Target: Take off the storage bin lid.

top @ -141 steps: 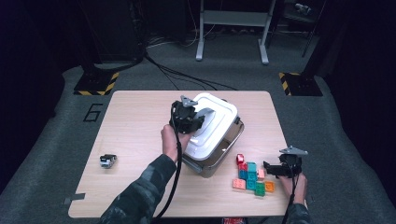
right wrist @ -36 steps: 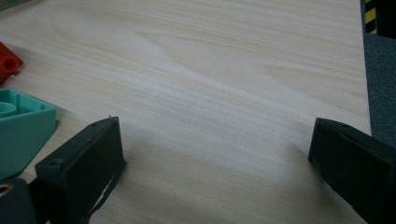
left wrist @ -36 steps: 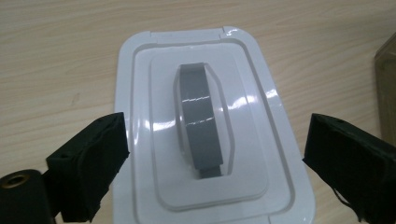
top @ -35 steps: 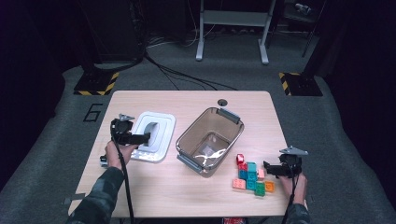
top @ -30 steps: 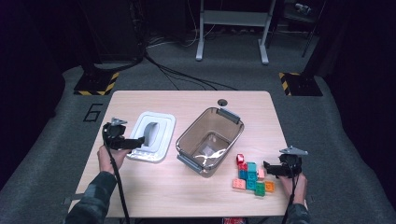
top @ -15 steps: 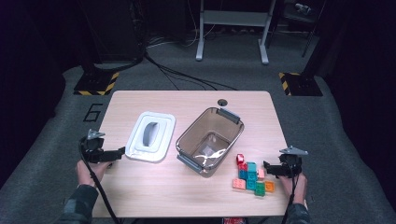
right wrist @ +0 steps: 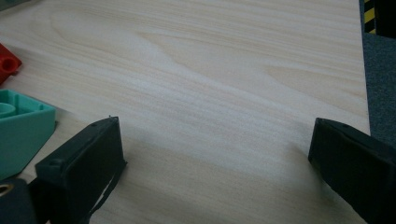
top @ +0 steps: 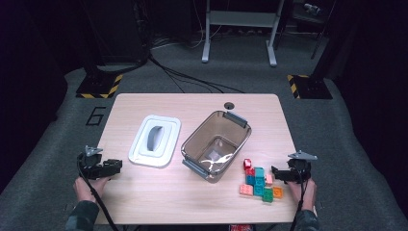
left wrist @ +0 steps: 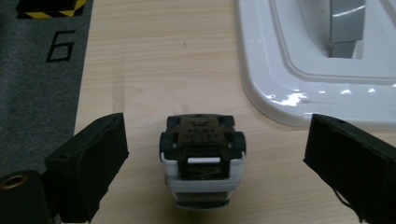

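A clear brown bin [top: 216,144] with grey handles stands open in the middle of the table. Its white lid [top: 155,140] [left wrist: 327,70] lies flat to the left of it. My left gripper [top: 114,166] [left wrist: 208,140] is low at the table's front left, open, with a small black and white object [left wrist: 202,158] lying on the wood between its jaws, untouched. Several coloured bricks [top: 260,182] sit in front of the bin on the right. My right gripper [top: 277,173] [right wrist: 215,140] is open just right of them, over bare wood, with a teal brick [right wrist: 18,130] and a red brick [right wrist: 7,63] at its left.
The table [top: 192,202] has bare wood along its front between the two hands. A round cable hole [top: 228,104] is at the back edge. On the grey floor to the left is a painted 6 [top: 96,116] [left wrist: 60,45].
My left gripper lifted the lid off the bin, set it down left of the bin, let go, and drew back to the front left corner. The right gripper has stayed put.
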Available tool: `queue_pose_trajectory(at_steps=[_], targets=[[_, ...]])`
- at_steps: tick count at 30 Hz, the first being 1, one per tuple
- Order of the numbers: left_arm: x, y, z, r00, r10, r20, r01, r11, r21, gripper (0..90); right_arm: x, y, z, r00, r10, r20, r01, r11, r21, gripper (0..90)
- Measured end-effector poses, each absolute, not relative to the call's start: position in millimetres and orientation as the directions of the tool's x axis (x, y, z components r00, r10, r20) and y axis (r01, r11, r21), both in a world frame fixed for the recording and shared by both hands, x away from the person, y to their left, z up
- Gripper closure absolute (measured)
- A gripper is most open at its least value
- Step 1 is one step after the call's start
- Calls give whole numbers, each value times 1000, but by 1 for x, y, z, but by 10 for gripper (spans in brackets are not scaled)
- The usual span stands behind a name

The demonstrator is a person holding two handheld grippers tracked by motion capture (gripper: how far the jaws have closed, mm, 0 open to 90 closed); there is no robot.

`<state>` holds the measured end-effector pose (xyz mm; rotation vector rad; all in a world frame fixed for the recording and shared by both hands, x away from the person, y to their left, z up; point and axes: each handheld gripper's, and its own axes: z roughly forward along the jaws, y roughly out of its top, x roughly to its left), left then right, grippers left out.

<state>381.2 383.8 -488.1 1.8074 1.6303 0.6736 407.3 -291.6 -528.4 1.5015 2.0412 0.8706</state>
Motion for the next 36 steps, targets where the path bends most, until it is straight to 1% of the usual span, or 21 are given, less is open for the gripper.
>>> queue_pose_trajectory(at_steps=[5, 7, 11, 16, 17, 19, 29, 36], targets=[[378, 389, -495, 80, 996, -28, 680, -34, 732, 174, 407, -292, -528, -299, 954, 5, 664, 205, 719, 24], [378, 392, -497, 73, 997, -31, 689, -28, 724, 228, 407, -292, -528, -299, 954, 5, 664, 205, 719, 24], [378, 393, -500, 63, 997, -41, 685, -13, 728, 301, 407, -292, -528, -297, 955, 5, 665, 203, 719, 24], [380, 390, -501, 66, 997, -42, 693, -16, 721, 366, 407, -292, -528, -298, 955, 5, 664, 204, 719, 24], [380, 390, -501, 64, 997, -43, 689, -13, 724, 391, 407, -292, -528, -298, 955, 5, 664, 203, 719, 24], [380, 389, -501, 61, 997, -40, 691, -13, 723, 467, 407, -292, -528, -297, 955, 5, 665, 203, 719, 24], [378, 386, -500, 58, 998, -17, 673, -27, 739, 480, 407, -292, -528, -298, 955, 5, 664, 203, 719, 24], [376, 383, -491, 75, 997, -19, 658, -35, 752, 482, 407, -292, -528, -298, 955, 5, 664, 204, 719, 24]])
